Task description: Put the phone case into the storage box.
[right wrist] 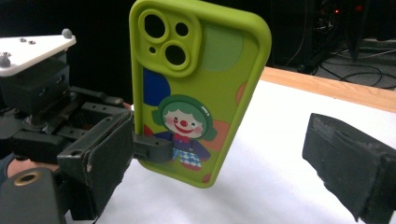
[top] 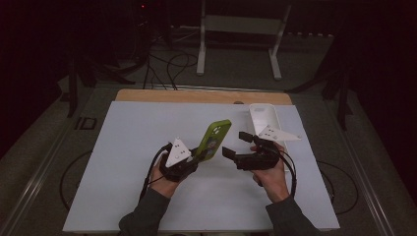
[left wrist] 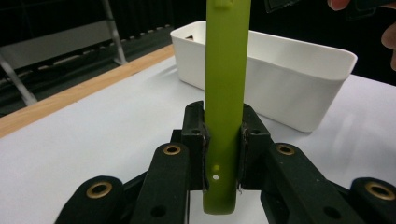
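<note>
Clamped in the left gripper [top: 189, 162] by its lower end: a lime-green phone case [top: 214, 139] with a cartoon clown, long axis rising up and away, clear of the white bench [top: 123, 162]. Just to its right, right gripper [top: 235, 145], jaws spread wide and empty, nearest for taking the free upper end. Farther back, a white bin [top: 265, 118].

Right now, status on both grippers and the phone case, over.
Left gripper shut on green phone case, held off the table. Right gripper open beside the case, not touching. White bin behind; nothing in the way.
</note>
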### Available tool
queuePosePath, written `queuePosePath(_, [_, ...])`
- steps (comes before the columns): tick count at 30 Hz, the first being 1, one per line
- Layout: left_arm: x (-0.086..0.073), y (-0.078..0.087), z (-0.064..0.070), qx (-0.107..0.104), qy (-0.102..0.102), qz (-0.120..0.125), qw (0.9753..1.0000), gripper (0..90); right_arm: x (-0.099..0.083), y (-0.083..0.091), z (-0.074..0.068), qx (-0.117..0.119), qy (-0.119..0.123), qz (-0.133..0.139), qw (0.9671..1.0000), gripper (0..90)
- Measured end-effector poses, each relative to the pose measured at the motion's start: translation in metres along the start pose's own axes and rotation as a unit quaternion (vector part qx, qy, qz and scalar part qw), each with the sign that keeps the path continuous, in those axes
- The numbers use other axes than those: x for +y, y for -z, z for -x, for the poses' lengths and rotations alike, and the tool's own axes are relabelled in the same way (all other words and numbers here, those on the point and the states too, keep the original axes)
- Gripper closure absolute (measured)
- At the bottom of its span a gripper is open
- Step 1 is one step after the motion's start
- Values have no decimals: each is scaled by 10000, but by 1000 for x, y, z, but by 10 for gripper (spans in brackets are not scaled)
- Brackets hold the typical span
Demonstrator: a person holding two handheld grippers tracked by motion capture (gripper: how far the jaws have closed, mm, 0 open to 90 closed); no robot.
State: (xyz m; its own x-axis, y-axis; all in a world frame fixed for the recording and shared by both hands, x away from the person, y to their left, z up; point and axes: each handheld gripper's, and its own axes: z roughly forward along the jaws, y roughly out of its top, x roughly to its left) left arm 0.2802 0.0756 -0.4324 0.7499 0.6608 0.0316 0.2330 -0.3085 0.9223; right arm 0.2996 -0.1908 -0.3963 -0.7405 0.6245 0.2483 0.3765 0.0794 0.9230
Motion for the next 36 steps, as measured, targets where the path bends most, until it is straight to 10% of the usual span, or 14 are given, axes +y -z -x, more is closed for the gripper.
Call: queuePosePath(36, [-5,-8,19,548,136,230,9981,778,17,-11,-13,-234,-235,442,9985,87])
